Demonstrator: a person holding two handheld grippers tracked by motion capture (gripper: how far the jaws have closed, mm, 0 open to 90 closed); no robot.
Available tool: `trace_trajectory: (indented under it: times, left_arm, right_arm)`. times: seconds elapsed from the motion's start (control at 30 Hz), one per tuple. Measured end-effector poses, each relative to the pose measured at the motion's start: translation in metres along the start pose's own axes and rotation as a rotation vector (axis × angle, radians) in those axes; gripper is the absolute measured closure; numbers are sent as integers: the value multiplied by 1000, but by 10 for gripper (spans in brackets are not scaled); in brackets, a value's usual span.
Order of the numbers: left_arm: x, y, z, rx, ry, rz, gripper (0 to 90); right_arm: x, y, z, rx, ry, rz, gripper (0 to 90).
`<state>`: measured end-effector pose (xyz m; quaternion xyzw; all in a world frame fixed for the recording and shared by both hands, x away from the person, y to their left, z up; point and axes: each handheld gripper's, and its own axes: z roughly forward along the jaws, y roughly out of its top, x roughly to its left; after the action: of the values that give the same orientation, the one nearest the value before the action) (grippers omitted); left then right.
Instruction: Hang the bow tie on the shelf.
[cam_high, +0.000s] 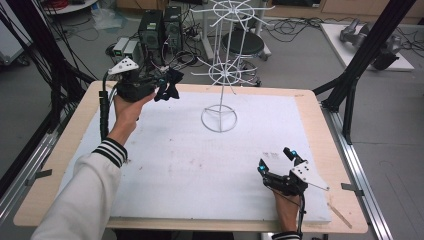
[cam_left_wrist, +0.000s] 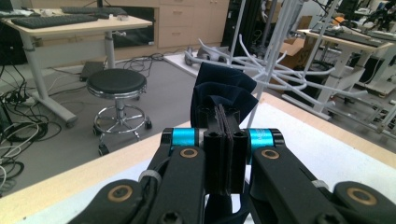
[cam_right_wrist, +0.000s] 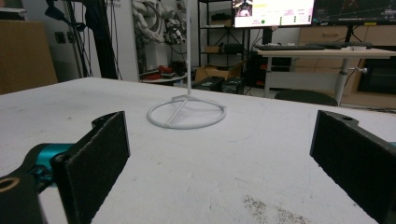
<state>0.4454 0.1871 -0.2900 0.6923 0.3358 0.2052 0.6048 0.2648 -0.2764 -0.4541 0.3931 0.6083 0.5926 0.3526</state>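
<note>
Clamped in my left claw (cam_high: 161, 86), a dark navy folded cloth (cam_left_wrist: 219, 95) is hanging just left of the white wire rack (cam_high: 220, 70); my right claw (cam_high: 276, 161) is resting open on the worktop (cam_high: 200, 165).

We see dark navy cloth (cam_left_wrist: 219, 95), soft and matt, folded between the black pads of the left hand-held gripper (cam_left_wrist: 223, 154), whose arms look like matt black plastic with glossy teal metal sleeves and brass-coloured rivets. The rack (cam_high: 220, 75) is thin wire, coated smooth white. The table (cam_high: 310, 107) has a pale wood rim around a white, slightly rough, scuffed sheet. The right hand-held gripper (cam_right_wrist: 219, 158) carries coarse, matt black pads.
</note>
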Motion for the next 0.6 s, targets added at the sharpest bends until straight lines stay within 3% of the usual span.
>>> trace_trajectory:
  times: [0.33, 0.6]
  left_arm:
    - [3, 9, 20, -11, 9, -19, 884]
    - [-1, 18, 35, -17, 8, -9, 884]
  right_arm:
    - [0, 0, 0, 0, -1, 8, 38]
    - [0, 0, 0, -7, -1, 5, 38]
